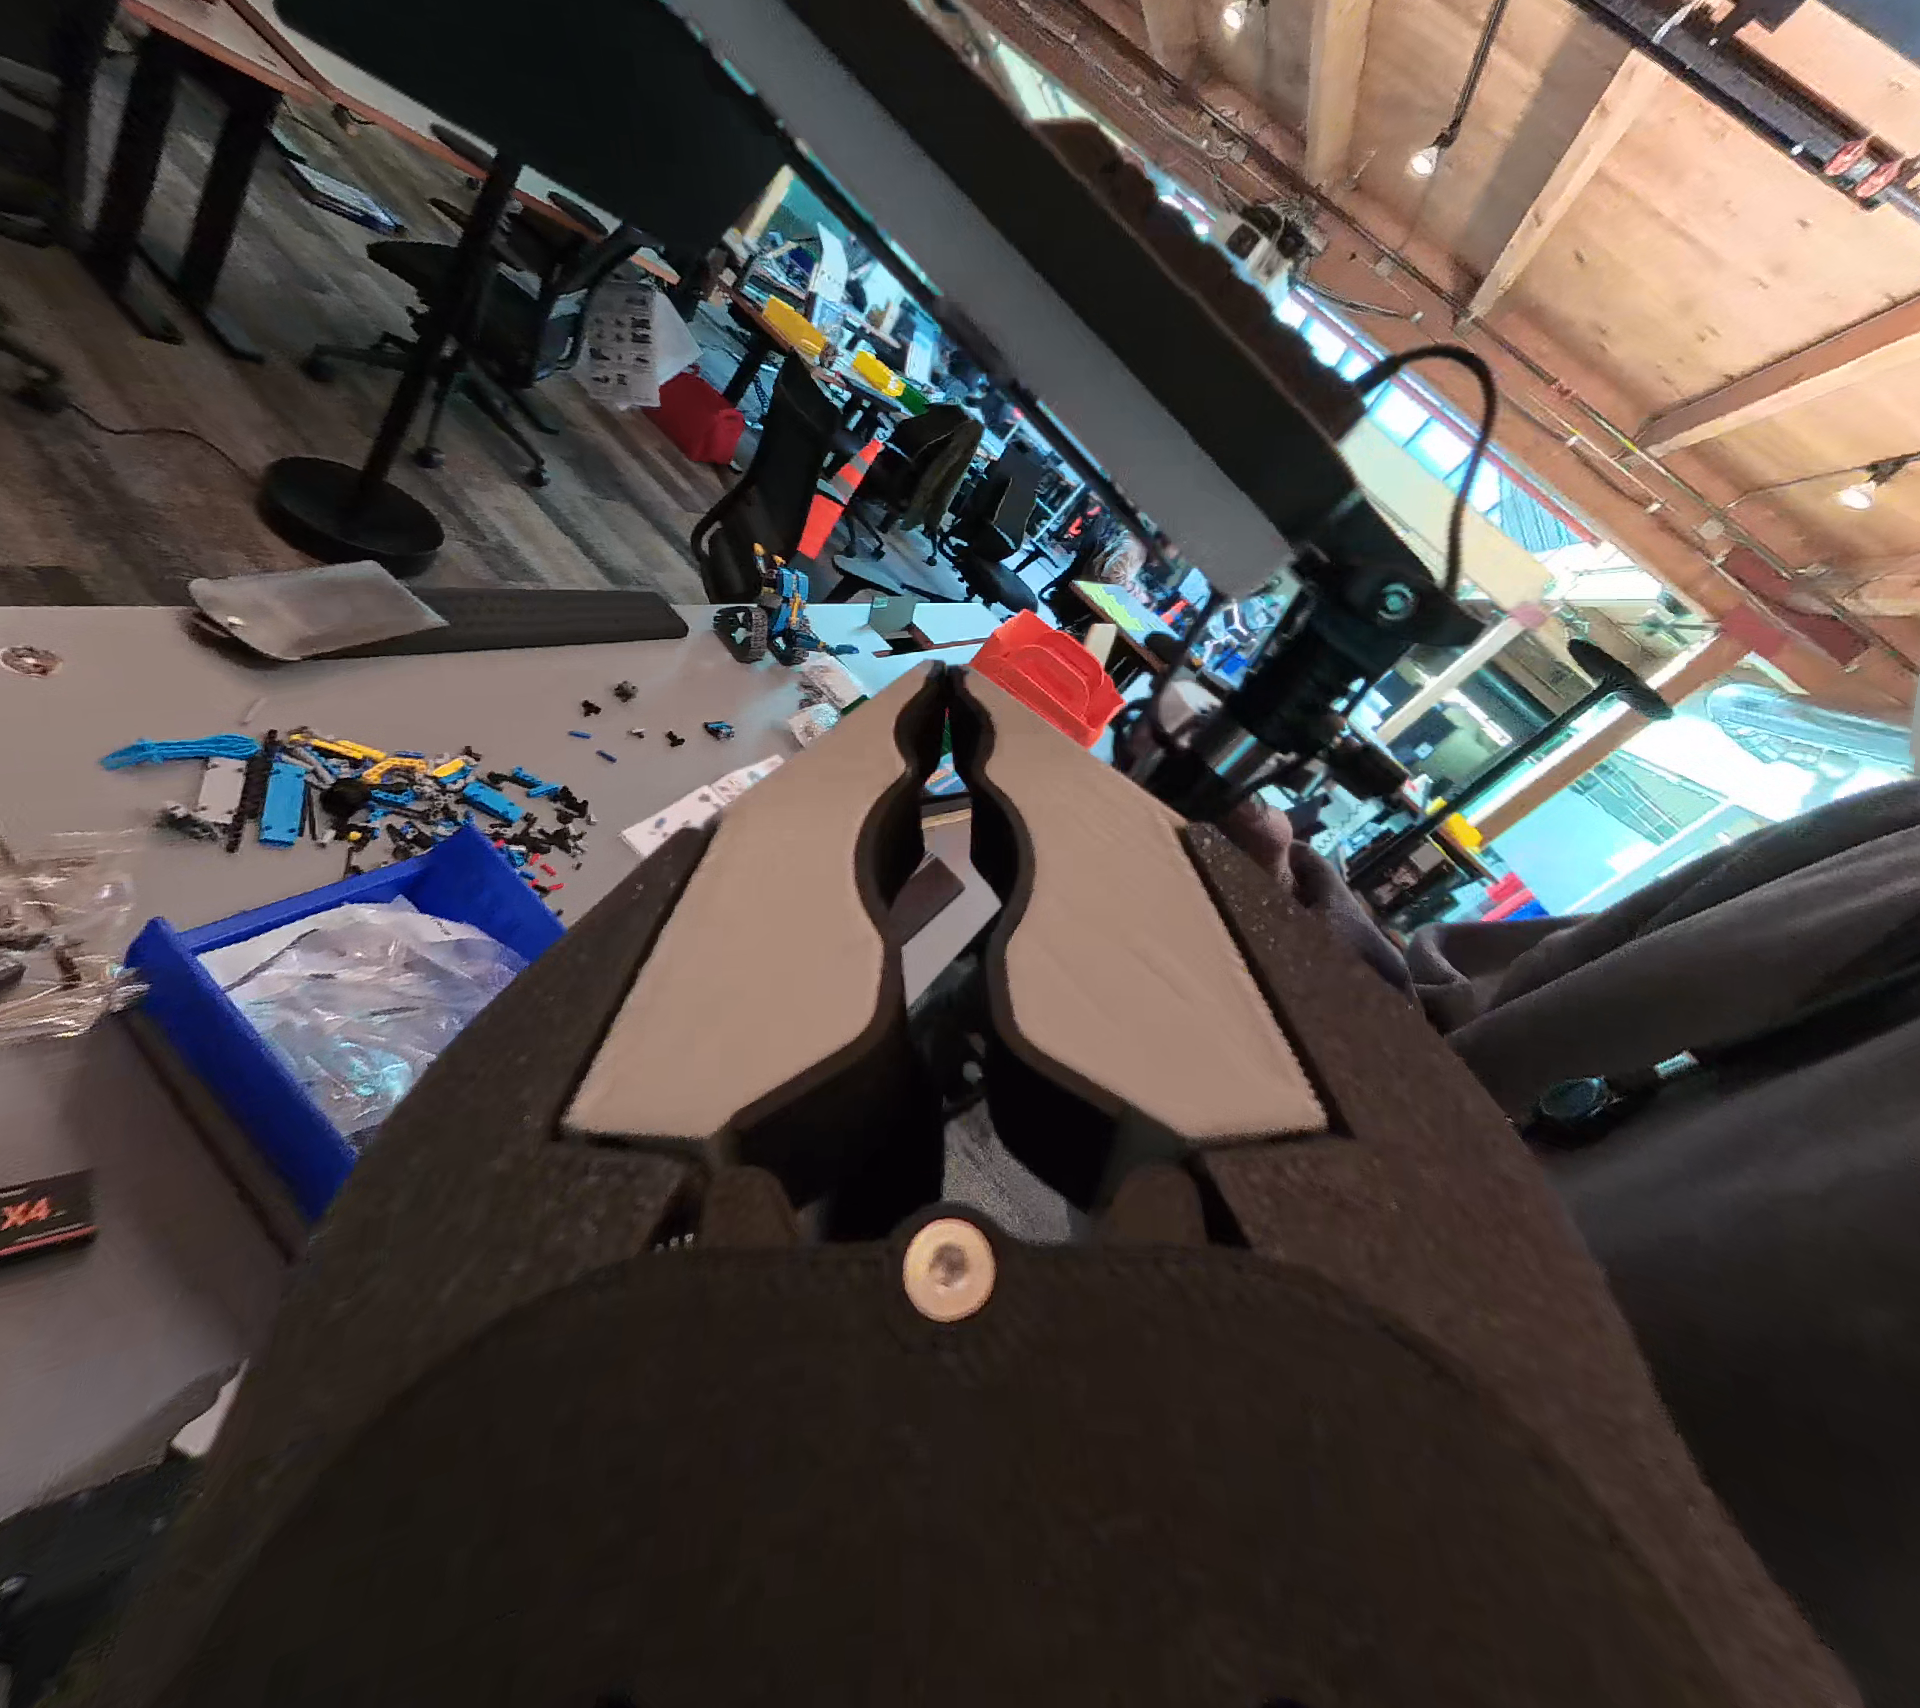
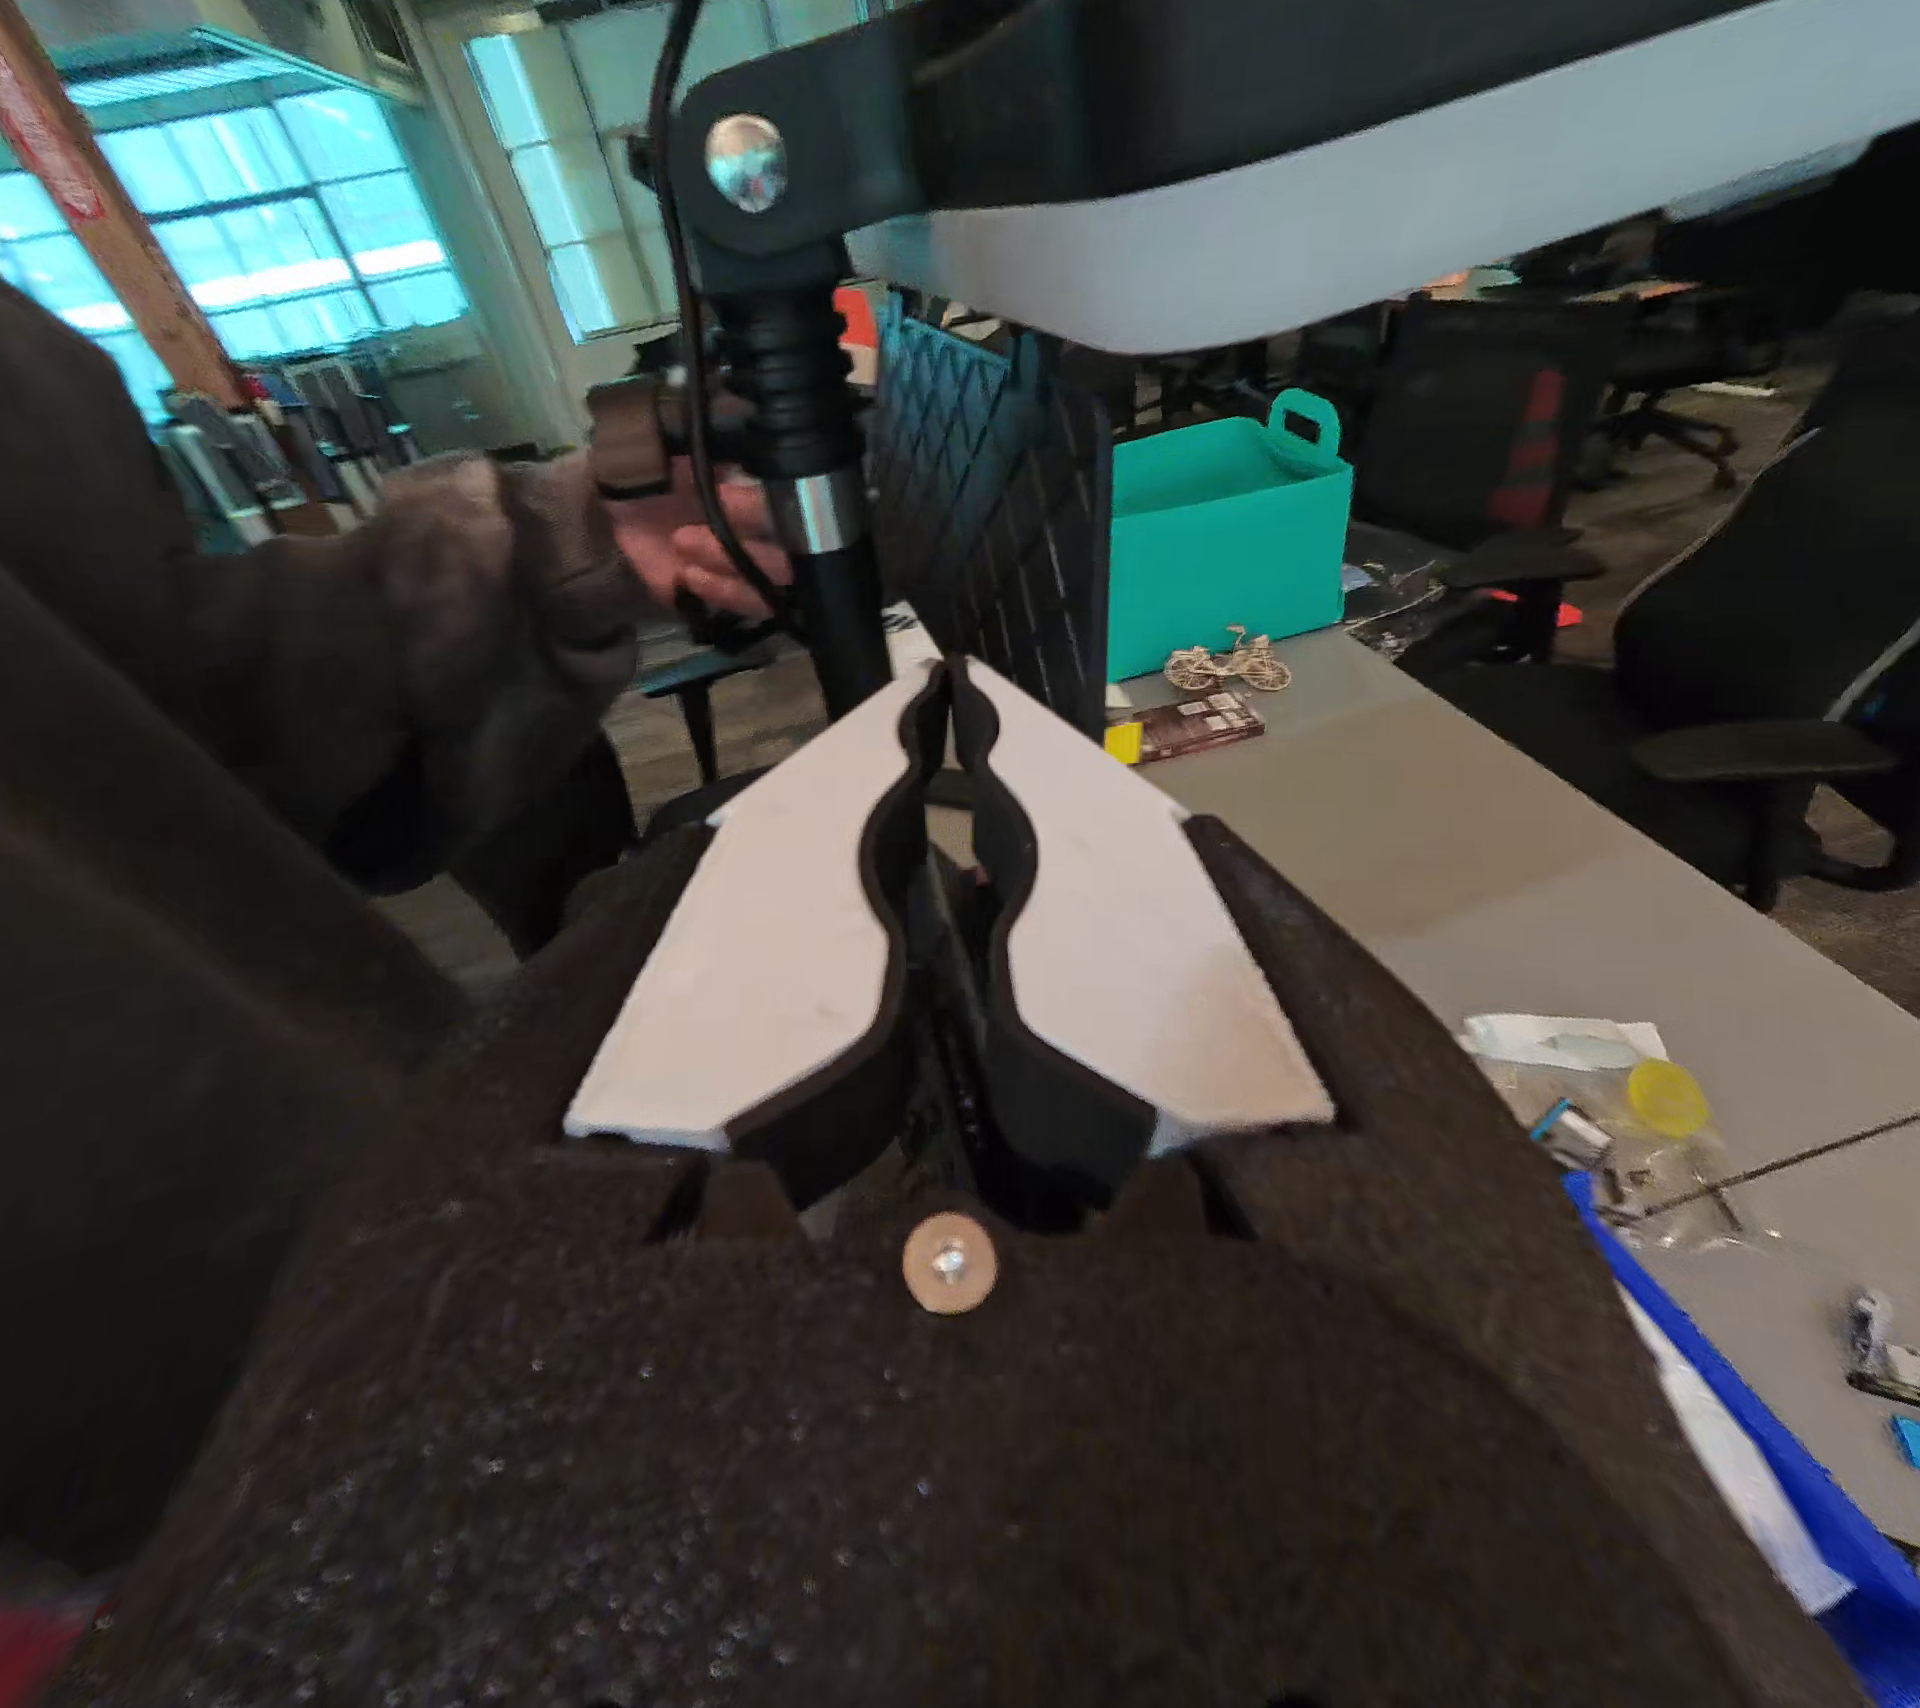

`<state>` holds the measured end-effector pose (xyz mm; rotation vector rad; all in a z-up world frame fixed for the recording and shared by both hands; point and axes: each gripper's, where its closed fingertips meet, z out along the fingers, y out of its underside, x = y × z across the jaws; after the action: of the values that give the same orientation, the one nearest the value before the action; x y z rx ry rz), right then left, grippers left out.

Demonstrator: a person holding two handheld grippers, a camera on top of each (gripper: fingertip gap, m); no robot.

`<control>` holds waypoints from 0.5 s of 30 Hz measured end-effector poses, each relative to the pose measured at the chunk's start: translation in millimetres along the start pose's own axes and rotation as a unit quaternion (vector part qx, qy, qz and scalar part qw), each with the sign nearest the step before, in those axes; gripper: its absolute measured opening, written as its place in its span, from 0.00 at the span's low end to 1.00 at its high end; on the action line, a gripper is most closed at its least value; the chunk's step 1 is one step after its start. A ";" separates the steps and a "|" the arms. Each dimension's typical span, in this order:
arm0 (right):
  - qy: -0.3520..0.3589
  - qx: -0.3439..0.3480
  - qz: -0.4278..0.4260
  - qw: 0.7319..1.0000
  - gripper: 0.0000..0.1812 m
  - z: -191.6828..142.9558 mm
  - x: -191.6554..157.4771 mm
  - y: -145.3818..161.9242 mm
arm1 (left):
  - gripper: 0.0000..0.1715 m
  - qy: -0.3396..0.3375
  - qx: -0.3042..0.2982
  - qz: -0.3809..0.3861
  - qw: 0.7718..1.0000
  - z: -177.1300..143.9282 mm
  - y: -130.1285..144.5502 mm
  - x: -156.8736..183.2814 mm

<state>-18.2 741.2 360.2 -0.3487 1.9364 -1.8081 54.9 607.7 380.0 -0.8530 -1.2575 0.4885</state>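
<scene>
My left gripper [image 1: 948, 673] is shut with its tips together and nothing between them, held up above the grey table [image 1: 436, 723]. A pile of blue, yellow and black building pieces [image 1: 343, 801] lies on the table to its left, and an orange bin [image 1: 1049, 682] sits just past its tips. My right gripper [image 2: 951, 671] is also shut with nothing in it, raised over the grey table [image 2: 1455, 837] in front of a black lamp stand pole [image 2: 831, 578]. A hand [image 2: 707, 546] in a dark sleeve is at that pole.
A blue bin [image 1: 312, 1014] with clear bags stands at the left. A small blue model [image 1: 779, 609] and a black wrist rest [image 1: 540, 619] lie at the far edge. A teal box [image 2: 1226, 536], a wire bicycle model [image 2: 1231, 666] and a black mesh panel [image 2: 987, 515] stand ahead. A lamp panel [image 2: 1351, 204] hangs overhead. My hands' fingertips stand some 15 centimetres from each other.
</scene>
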 end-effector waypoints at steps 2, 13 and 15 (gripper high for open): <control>0.017 0.000 -0.025 1.000 0.00 9.7 6.0 -1.4 | 0.00 0.000 0.003 0.005 1.000 -5.7 2.4 9.2; 0.005 0.011 -0.054 0.998 0.00 52.8 6.4 -9.3 | 0.00 -0.063 -0.013 0.093 0.994 -8.9 6.8 14.5; 0.023 0.002 -0.059 0.998 0.00 52.0 10.7 -7.6 | 0.06 -0.068 -0.064 0.123 0.988 2.5 17.2 15.1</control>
<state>-2.6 690.1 364.6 -0.4317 1.9807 -1.9083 58.7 630.1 376.2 -1.1071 -1.3248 0.6781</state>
